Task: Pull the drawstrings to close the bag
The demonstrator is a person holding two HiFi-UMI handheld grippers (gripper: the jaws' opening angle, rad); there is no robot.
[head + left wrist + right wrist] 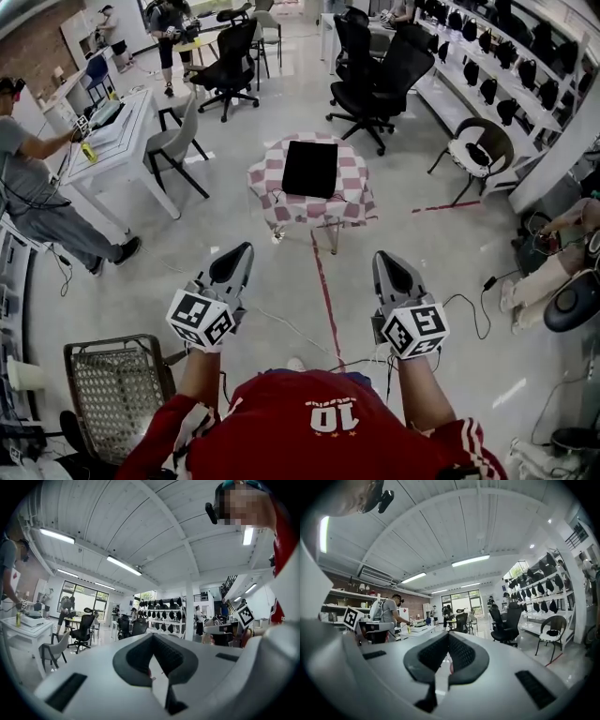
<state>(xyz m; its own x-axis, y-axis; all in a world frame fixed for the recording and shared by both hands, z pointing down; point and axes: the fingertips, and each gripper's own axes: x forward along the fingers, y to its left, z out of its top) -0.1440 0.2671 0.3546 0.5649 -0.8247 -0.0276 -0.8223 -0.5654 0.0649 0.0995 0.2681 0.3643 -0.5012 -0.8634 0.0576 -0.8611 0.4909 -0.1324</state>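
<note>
A flat black bag lies on a small table draped in a red-and-white checked cloth, in the middle of the head view and well ahead of me. No drawstrings can be made out at this distance. My left gripper and right gripper are held side by side over the floor, short of the table and pointing toward it. Both are shut with nothing between the jaws. The left gripper view shows its own closed jaws against the room, and the right gripper view shows the same; neither shows the bag.
Black office chairs stand beyond the table. A white desk with a person at it is on the left. A wire basket sits near my left side. A round chair and cables are on the right.
</note>
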